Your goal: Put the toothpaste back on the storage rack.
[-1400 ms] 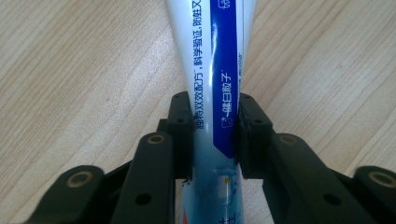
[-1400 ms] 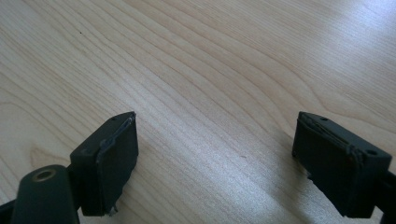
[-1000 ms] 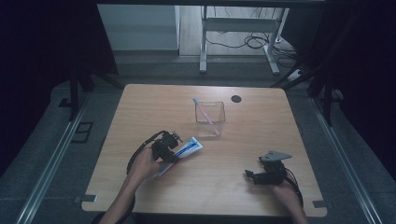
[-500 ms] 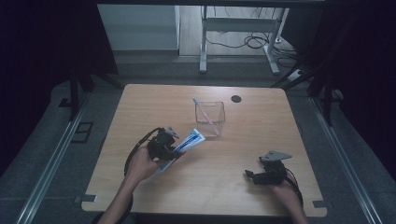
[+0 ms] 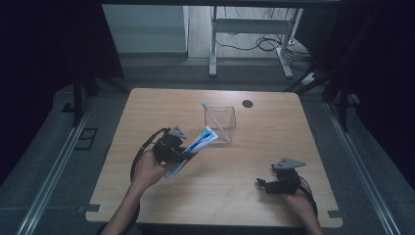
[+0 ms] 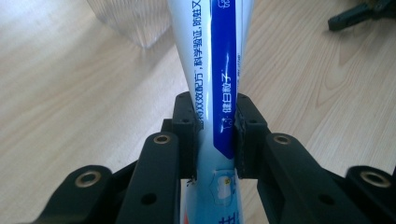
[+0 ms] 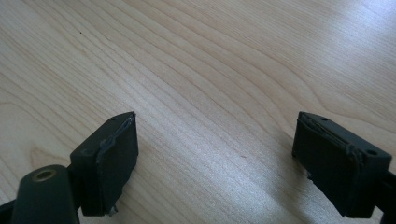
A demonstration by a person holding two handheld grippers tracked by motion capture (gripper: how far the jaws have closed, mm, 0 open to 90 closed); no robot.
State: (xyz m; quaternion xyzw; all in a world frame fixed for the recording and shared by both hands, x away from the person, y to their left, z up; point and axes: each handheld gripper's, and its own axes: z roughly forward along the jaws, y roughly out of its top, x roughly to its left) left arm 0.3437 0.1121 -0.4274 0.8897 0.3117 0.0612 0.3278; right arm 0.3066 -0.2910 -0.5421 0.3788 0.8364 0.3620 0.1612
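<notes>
Left tool [image 5: 183, 152]: pinching the tube [image 5: 195, 147] across its middle, both pads pressed on its sides (blue and white print runs between them).
Tube: raised off the surface [image 5: 235, 191], tilted, its upper end just beside the box [image 5: 220, 122], on the near left of it.
Box: clear, with a thin stick leaning inside.
Right tool [image 7: 217, 156]: spread wide over bare wood, nothing between the pads, well right of the box and nearer the person.

Clear box [image 5: 220, 122] standing mid-table with a toothbrush [image 5: 211, 113] slanting out of it, blocking the straight path ahead, bare table [image 5: 235, 186] between the hands, open lanes either side
</notes>
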